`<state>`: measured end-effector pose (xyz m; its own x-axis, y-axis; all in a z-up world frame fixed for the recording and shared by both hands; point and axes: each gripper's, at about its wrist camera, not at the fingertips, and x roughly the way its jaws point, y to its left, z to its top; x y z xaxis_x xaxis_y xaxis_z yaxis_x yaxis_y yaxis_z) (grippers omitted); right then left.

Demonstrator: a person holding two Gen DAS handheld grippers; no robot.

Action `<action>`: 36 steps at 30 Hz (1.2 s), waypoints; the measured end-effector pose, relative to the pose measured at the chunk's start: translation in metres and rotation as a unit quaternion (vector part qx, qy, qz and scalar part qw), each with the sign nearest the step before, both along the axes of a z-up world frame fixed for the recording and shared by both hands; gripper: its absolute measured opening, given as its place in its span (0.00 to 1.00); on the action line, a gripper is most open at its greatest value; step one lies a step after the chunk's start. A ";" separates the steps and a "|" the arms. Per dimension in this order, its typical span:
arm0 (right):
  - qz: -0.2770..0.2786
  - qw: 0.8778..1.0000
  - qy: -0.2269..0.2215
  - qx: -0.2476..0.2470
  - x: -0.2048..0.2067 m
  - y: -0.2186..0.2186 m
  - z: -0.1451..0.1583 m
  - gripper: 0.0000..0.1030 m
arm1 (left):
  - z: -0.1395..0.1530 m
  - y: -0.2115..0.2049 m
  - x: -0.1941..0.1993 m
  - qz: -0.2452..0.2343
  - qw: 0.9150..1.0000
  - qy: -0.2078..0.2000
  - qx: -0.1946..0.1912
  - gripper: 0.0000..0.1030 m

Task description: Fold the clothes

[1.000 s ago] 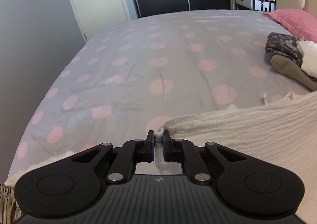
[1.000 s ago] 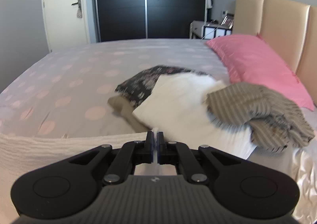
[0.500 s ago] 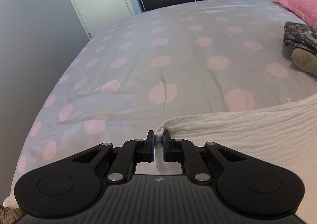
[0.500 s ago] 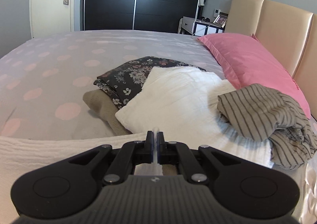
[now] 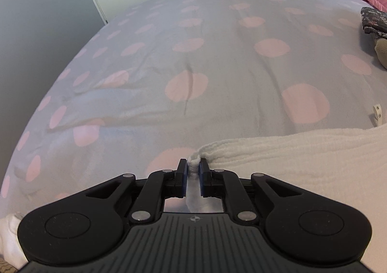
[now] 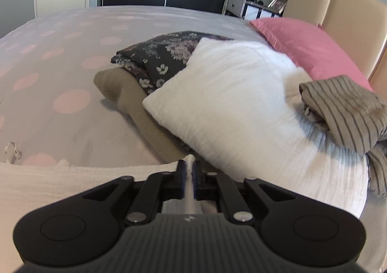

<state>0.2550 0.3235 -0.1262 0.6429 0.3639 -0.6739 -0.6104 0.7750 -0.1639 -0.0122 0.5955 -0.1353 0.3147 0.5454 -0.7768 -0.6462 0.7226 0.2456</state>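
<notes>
While both sets of jaws are opening with cloth between them, the white ribbed-knit garment [image 5: 302,152] could slip free too soon and its edge bunch on the grey bedspread with pink dots [image 5: 217,67]. Left gripper [image 5: 193,169] pinches one corner, right gripper [image 6: 189,171] the other. Garment lies at the near edge of the bed, long axis running side to side between grippers, close to the folded white textured cloth [image 6: 229,103] on the pile of folded clothes.
</notes>
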 end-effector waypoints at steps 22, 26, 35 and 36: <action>0.024 0.987 0.157 0.032 -0.112 -0.156 0.046 0.42 | 0.076 -0.093 -0.157 0.007 0.994 -0.072 -0.086 0.43; 0.019 0.982 0.181 0.047 -0.135 -0.187 0.051 0.42 | 0.075 -0.109 -0.190 0.028 0.988 -0.093 -0.120 0.48; -0.005 0.963 0.254 0.091 -0.155 -0.243 0.045 0.53 | 0.048 -0.138 -0.234 0.081 0.973 -0.103 -0.191 0.54; -0.012 0.961 0.261 0.091 -0.156 -0.246 0.041 0.53 | 0.043 -0.141 -0.237 0.086 0.971 -0.104 -0.197 0.54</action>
